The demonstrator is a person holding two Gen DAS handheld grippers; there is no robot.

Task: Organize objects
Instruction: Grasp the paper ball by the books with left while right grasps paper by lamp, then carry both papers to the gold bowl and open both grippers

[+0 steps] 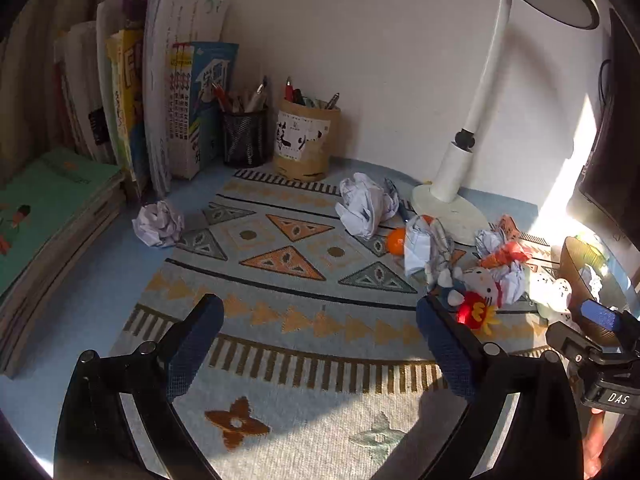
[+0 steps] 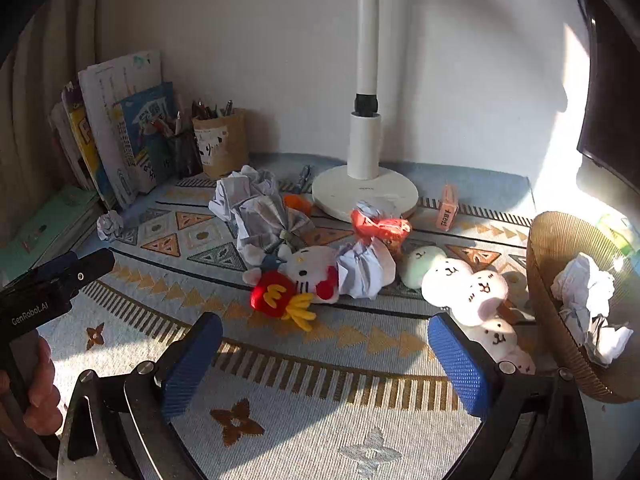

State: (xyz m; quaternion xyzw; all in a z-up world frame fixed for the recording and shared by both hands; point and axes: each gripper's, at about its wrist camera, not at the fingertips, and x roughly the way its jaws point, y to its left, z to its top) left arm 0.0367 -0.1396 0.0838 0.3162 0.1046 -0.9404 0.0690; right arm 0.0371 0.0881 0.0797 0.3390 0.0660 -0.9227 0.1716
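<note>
Clutter lies on a patterned mat (image 1: 280, 264). Crumpled paper balls: one far left (image 1: 158, 224), one big near the lamp (image 1: 366, 208), also in the right wrist view (image 2: 244, 192). A Hello Kitty plush (image 2: 308, 276) with a red fries toy (image 2: 274, 294) lies mid-mat, also in the left wrist view (image 1: 482, 284). White bunny plushes (image 2: 468, 288) lie next to a brown basket (image 2: 552, 292) holding crumpled paper (image 2: 588, 312). My left gripper (image 1: 320, 344) is open and empty above the mat. My right gripper (image 2: 326, 360) is open and empty, short of the plushes.
A white desk lamp (image 1: 452, 204) stands at the back. Two pen holders (image 1: 304, 144) and upright books (image 1: 160, 108) line the back left; a green book stack (image 1: 48, 216) lies left. An orange ball (image 1: 396, 241) and a pink eraser box (image 2: 447, 212) lie near the lamp base.
</note>
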